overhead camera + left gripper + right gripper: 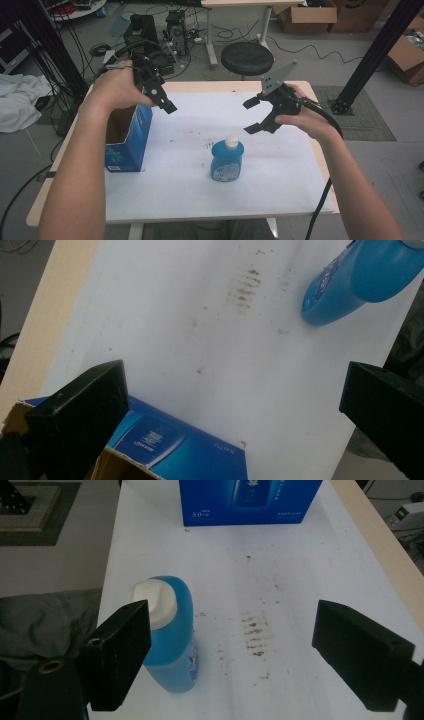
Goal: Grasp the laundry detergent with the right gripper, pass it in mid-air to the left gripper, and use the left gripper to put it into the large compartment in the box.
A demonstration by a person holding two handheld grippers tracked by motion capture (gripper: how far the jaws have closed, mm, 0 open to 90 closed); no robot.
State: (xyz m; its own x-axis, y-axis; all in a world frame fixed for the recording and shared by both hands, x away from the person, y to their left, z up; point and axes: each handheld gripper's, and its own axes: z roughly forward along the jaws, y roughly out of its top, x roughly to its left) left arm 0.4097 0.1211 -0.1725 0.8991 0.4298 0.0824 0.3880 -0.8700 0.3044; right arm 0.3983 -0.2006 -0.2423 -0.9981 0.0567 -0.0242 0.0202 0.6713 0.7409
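Note:
A blue bottle (227,160) with a white cap stands upright on the white table top (200,195), near its middle. At the table's left side stands an open blue carton (125,137). My left gripper (165,102) hovers over the carton's far right corner, open and holding nothing. In the left gripper view its jaws (232,405) spread wide above the carton (170,445), with the bottle (360,280) at the upper right. My right gripper (251,116) is open in the air, behind and to the right of the bottle. Its own view (240,652) has the bottle (172,630) beside the left jaw and the carton (250,500) beyond.
Dark smudges (255,632) mark the sheet between bottle and carton. Behind the table stand a black stool (247,57) and computer towers (150,30). Cardboard boxes (307,17) sit at the back right, a black post (370,60) on the right, a white cloth (17,100) on the left.

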